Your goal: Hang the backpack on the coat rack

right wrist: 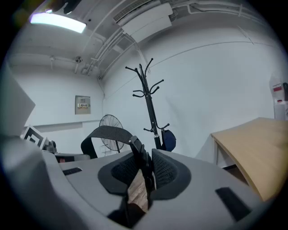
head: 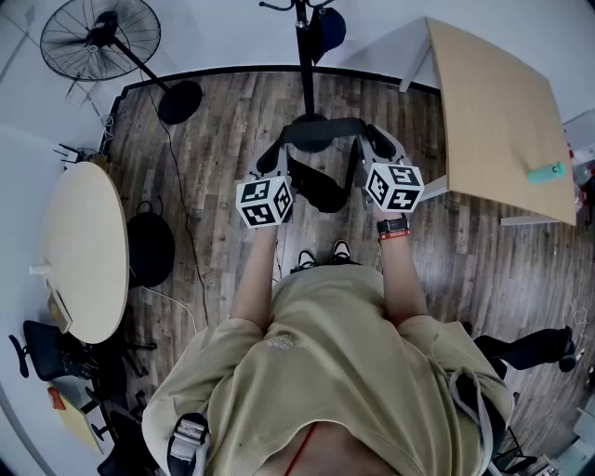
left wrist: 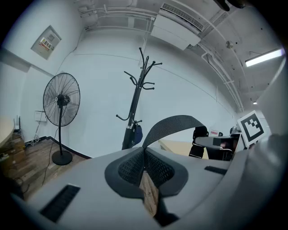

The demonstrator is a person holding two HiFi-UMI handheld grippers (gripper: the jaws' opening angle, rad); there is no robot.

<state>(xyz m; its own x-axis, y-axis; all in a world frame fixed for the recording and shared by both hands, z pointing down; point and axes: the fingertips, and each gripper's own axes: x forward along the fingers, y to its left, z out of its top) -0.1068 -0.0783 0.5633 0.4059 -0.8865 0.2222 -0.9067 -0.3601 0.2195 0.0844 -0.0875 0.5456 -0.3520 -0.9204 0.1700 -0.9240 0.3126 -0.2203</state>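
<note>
A black backpack [head: 318, 189] hangs between my two grippers, held up by its grey webbing strap [head: 322, 130]. My left gripper [head: 275, 156] is shut on the strap's left end [left wrist: 174, 122], and the pads of this gripper [left wrist: 145, 165] pinch the webbing. My right gripper [head: 372, 142] is shut on the strap's right end [right wrist: 108, 132], with a buckle piece caught at this gripper's [right wrist: 146, 171] pads. The black coat rack [head: 303, 51] stands straight ahead past the backpack, upright with bare upper hooks in the left gripper view [left wrist: 137, 101] and the right gripper view [right wrist: 150, 101].
A dark blue bag [head: 330, 28] hangs low on the rack. A standing fan [head: 100, 37] is at the far left, its cable running over the wood floor. A round table [head: 84, 251] is on the left and a rectangular table [head: 502, 112] on the right.
</note>
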